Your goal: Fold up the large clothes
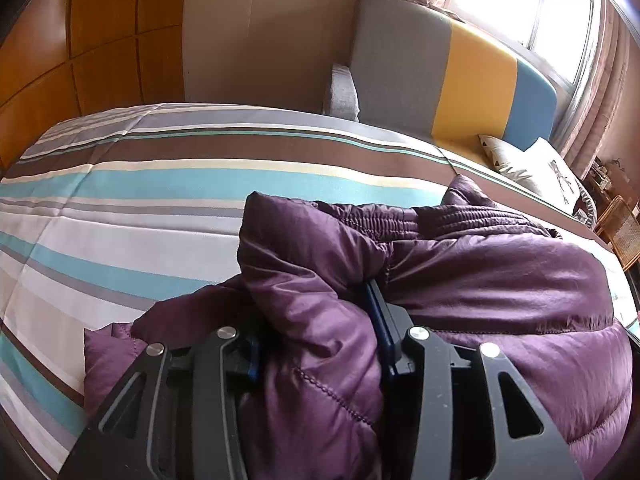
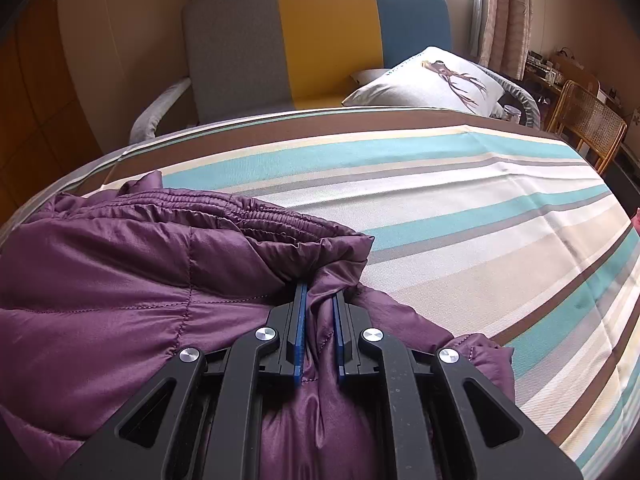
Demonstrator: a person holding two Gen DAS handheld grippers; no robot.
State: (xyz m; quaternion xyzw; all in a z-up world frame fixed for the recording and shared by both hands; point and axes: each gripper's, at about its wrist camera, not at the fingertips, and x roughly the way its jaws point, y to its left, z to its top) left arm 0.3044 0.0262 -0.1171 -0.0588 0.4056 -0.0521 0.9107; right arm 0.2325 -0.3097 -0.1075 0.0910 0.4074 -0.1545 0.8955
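Observation:
A purple quilted jacket (image 1: 480,280) lies bunched on a striped bed cover (image 1: 140,200), its elastic hem turned toward the headboard. My left gripper (image 1: 316,320) sits at the jacket's left end with its jaws apart. A puffy fold bulges between them and hides the left finger; the right finger (image 1: 376,320) shows, and the pads do not clamp the fabric. In the right wrist view the jacket (image 2: 100,280) fills the lower left. My right gripper (image 2: 320,292) is shut on a pinched fold at its right end, low over the bed cover (image 2: 480,220).
A grey, yellow and blue headboard (image 2: 320,40) stands at the far end with a printed pillow (image 2: 432,80) before it. A rattan chair (image 2: 588,128) stands by the bed's right side. Wooden wardrobe doors (image 1: 80,40) line the left wall.

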